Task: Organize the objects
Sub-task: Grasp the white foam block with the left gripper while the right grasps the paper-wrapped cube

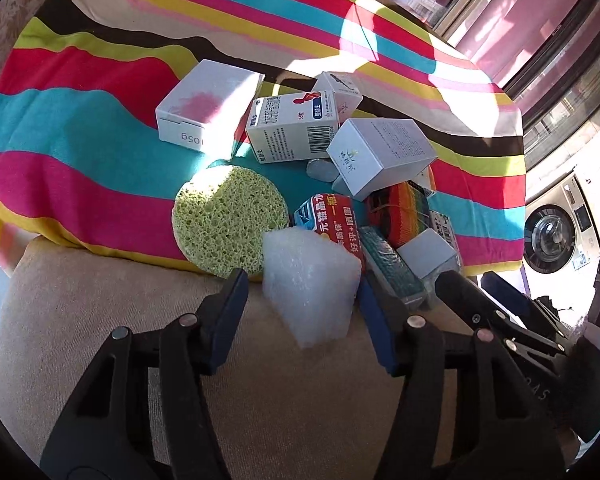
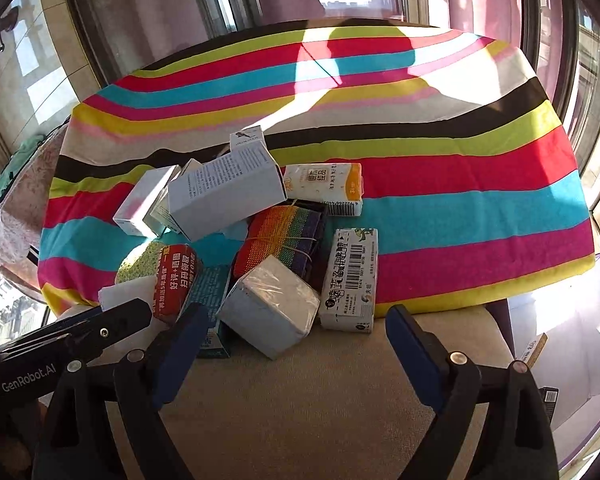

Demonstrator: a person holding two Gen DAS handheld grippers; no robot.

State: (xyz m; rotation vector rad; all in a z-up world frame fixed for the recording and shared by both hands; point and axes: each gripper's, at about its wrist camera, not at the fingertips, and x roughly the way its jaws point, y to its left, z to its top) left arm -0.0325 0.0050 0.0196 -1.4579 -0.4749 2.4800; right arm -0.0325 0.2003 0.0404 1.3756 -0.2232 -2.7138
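The heap of small boxes and packets on the rainbow-striped cloth [image 1: 80,152] could topple if nudged. The white translucent foam block [image 1: 310,284] sits on the beige cushion [image 1: 100,320] between the left tool's [image 1: 300,292] parted pads, right pad touching. The right tool [image 2: 296,320] gapes wide, empty, before a grey wrapped box [image 2: 270,304].

Open right tool [image 2: 296,334], grey box [image 2: 270,306], striped cloth [image 2: 460,184]

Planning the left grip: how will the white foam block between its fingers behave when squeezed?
The white foam block looks porous, so probably light and compressible. Its rough surface should resist slipping. Its uneven, wedge-like shape may twist between the fingers.
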